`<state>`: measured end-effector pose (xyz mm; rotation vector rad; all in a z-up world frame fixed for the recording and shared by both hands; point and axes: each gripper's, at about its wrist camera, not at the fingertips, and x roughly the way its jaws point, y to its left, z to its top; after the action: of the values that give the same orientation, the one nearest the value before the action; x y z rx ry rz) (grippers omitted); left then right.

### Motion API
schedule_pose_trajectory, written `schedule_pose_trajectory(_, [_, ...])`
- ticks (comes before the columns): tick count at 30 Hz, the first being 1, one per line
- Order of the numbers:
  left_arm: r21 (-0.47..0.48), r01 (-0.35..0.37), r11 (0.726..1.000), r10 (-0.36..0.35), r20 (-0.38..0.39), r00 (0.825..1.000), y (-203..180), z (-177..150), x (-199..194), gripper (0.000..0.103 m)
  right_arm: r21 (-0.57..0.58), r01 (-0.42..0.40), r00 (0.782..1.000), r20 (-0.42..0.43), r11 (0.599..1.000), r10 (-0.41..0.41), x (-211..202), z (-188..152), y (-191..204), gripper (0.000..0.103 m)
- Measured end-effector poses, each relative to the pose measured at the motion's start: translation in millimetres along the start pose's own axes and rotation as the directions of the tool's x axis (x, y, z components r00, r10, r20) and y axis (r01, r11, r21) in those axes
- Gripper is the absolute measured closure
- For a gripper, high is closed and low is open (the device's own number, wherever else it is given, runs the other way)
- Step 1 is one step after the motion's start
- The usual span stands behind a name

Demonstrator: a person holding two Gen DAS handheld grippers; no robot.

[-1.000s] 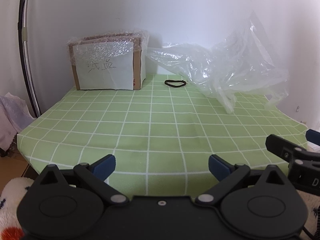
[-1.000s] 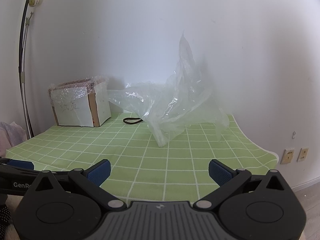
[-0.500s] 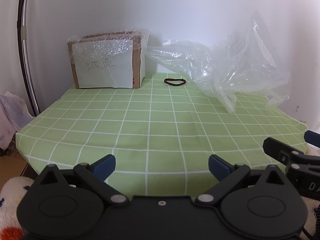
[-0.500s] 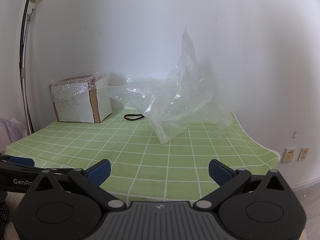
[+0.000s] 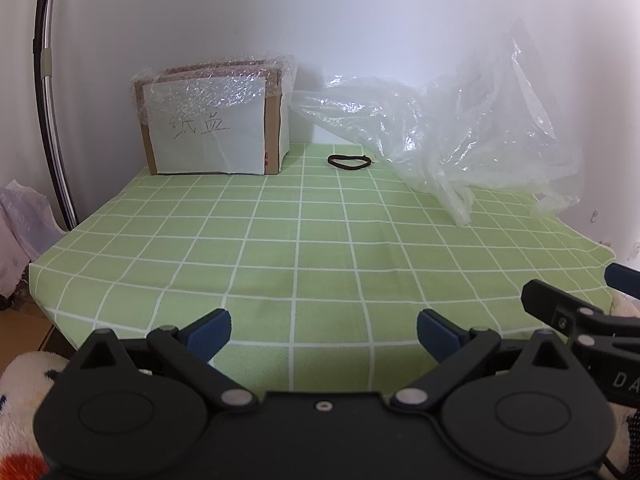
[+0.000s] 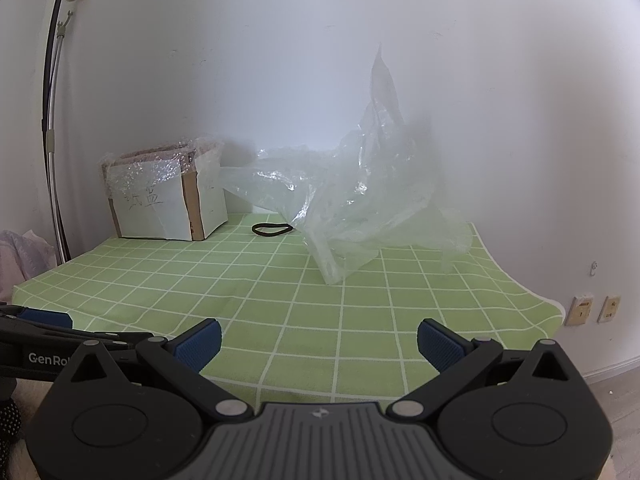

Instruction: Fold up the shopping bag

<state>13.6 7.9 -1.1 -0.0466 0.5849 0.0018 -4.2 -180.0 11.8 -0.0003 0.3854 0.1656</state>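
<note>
Folding not yet begun: both grippers, left (image 5: 324, 330) and right (image 6: 319, 338), gape wide and empty, the bag (image 5: 460, 140) crumpled at two o'clock on the table (image 5: 280, 256).

White wall (image 6: 280, 60), two sockets (image 6: 594, 310), green checked tablecloth (image 5: 300, 240)

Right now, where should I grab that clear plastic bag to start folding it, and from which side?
Probably the bunched tip of the clear plastic bag touching the green checked cloth. Come from the front with the right gripper, open and nearer; the rest billows upward, loose and harder to pinch.
</note>
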Motion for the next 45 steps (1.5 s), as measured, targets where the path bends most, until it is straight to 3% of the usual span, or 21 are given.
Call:
schedule_pose_trajectory(25, [-0.009, 0.018, 1.0, -0.018, 0.005, 1.0, 2, 0, 0, 0.003, 0.023, 0.027, 0.998, -0.06, 0.999, -0.026, 17, 6, -3, 0.0])
schedule_pose_trajectory(31, [-0.035, 0.051, 0.998, -0.051, 0.001, 0.999, 2, 1, -2, 0.003, 0.088, 0.032, 0.996, -0.089, 0.996, -0.024, 30, 17, -14, 0.0])
schedule_pose_trajectory(37, [-0.046, 0.103, 0.994, -0.102, 0.022, 0.995, -4, 9, -2, 0.003, -0.003, 0.084, 0.996, 0.01, 0.996, -0.084, 33, 25, -11, 0.0])
schedule_pose_trajectory(40, [-0.045, 0.136, 0.99, -0.136, 0.012, 0.991, -10, 21, 8, 0.003, 0.029, 0.09, 0.996, 0.013, 0.996, -0.09, 41, 37, -21, 0.0])
schedule_pose_trajectory(45, [-0.053, 0.131, 0.99, -0.129, 0.026, 0.991, -13, 43, 30, 0.004, 0.063, 0.124, 0.992, 0.027, 0.99, -0.126, 67, 60, -49, 0.001])
